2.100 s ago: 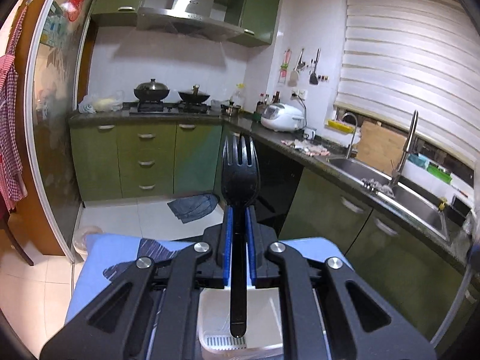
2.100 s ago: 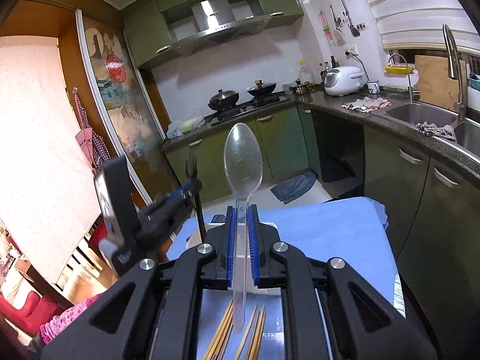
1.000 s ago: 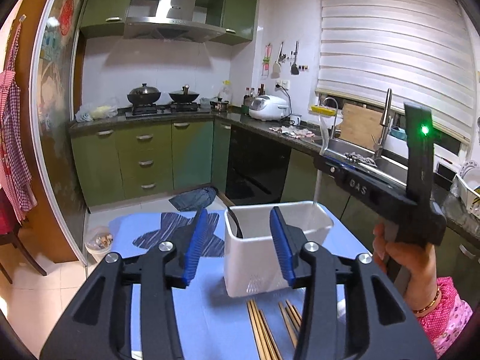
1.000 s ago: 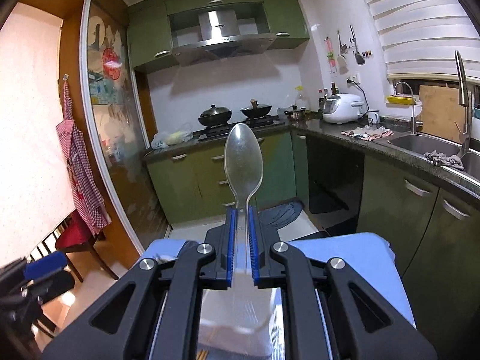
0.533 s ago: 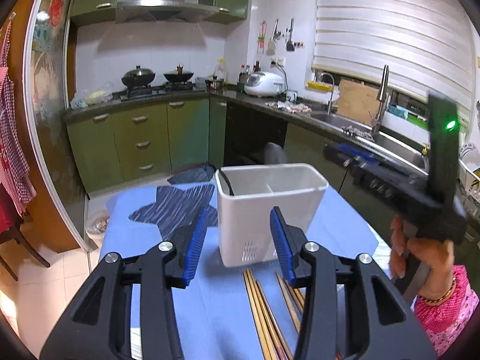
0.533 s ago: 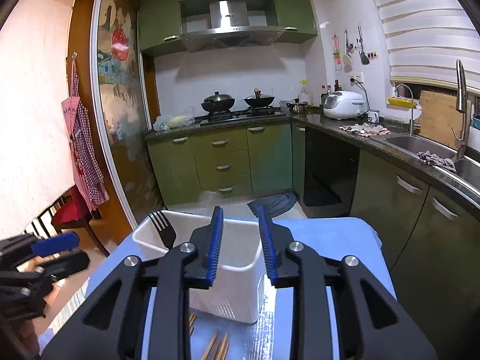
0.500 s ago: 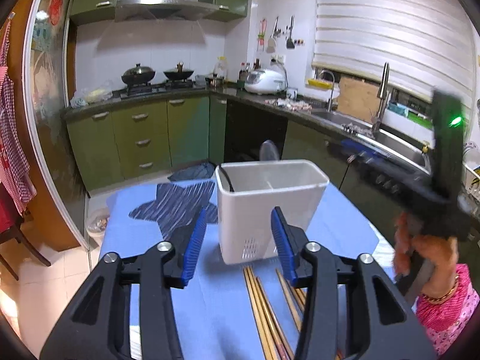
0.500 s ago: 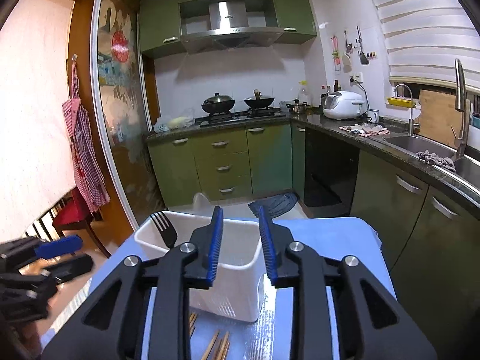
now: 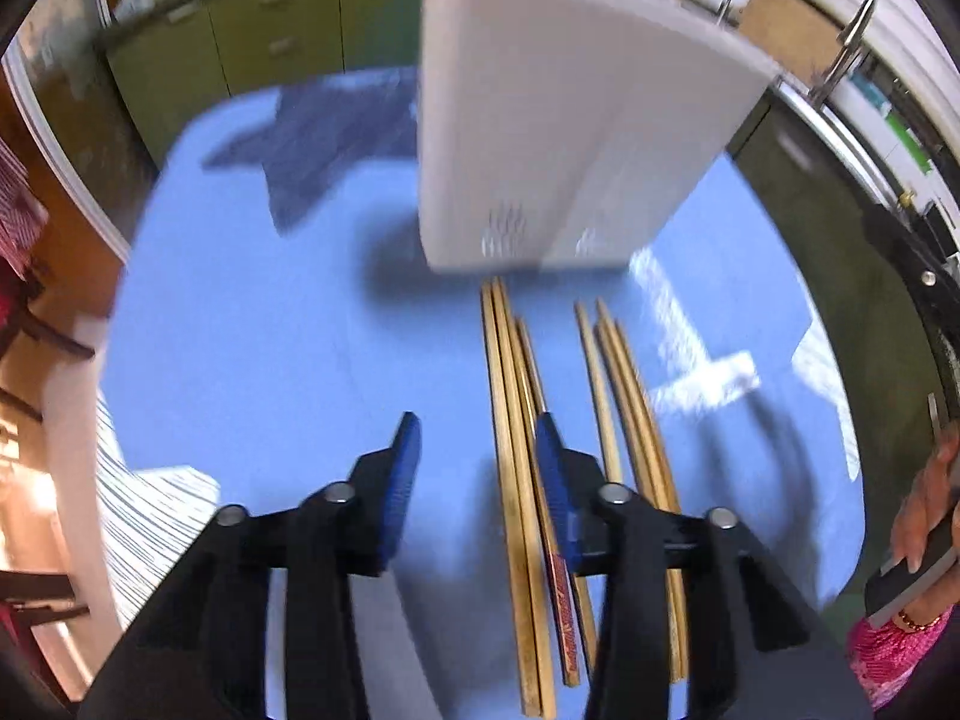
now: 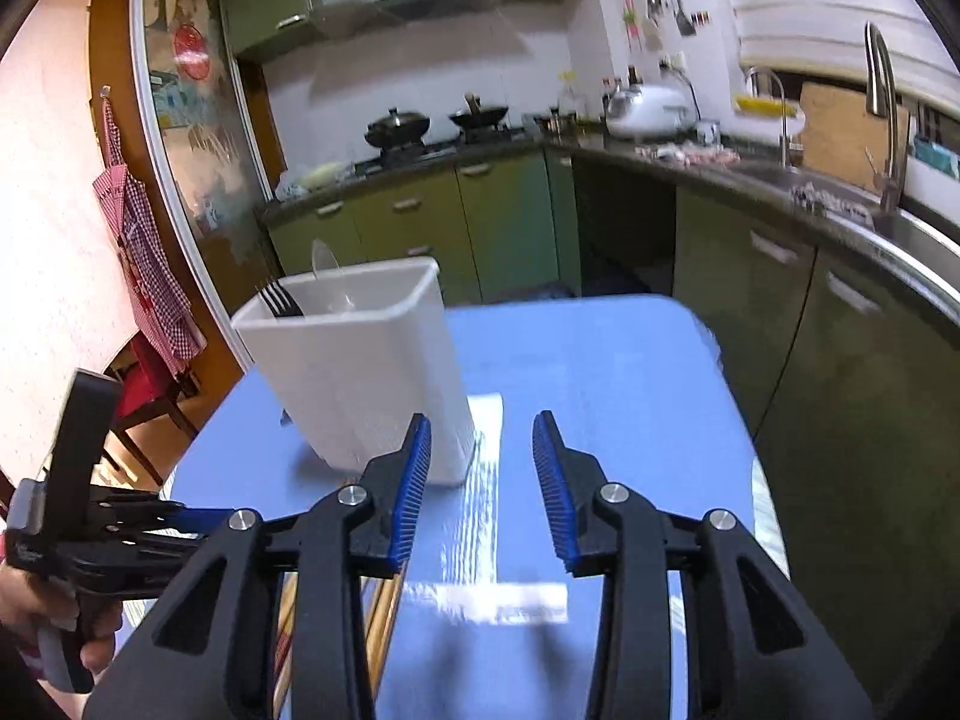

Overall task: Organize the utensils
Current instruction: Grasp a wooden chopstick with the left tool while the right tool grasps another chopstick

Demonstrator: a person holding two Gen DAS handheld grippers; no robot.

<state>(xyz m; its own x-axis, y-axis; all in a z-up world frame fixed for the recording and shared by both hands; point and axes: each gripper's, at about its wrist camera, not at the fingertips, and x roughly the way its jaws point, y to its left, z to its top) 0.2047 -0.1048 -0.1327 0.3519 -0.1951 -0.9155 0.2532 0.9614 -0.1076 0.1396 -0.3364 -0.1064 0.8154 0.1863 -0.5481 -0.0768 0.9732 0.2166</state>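
**Both Grippers Open Above the Chopsticks and Utensil Holder**

Currently, in the left wrist view, the left gripper (image 9: 477, 438) occupies the lower centre of the frame. Its jaws stand wide apart and hold nothing. The blue-padded right finger overlaps the left bundle of wooden chopsticks (image 9: 516, 480), which lie on the blue tablecloth (image 9: 252, 330). Whether the pad touches them cannot be told. A second bundle of chopsticks (image 9: 624, 396) lies just to the right of the first, roughly parallel to it. The far tips of the left bundle reach the base of the white utensil holder (image 9: 558, 120), which fills the upper centre of the frame and appears blurred.

In the right wrist view, the right gripper (image 10: 483, 468) sits at the lower centre. Its jaws are likewise wide apart and empty. The chopsticks (image 10: 384, 612) show partly beneath its left finger. Beyond the left finger, the utensil holder (image 10: 366, 378) stands upright on the tablecloth (image 10: 600, 372). A black fork (image 10: 279, 299) and a clear spoon (image 10: 324, 261) rest inside it, heads up, at its far left corner. The left gripper (image 10: 198, 519) appears at the lower left edge of the frame. Green kitchen cabinets (image 10: 420, 216) line the background.
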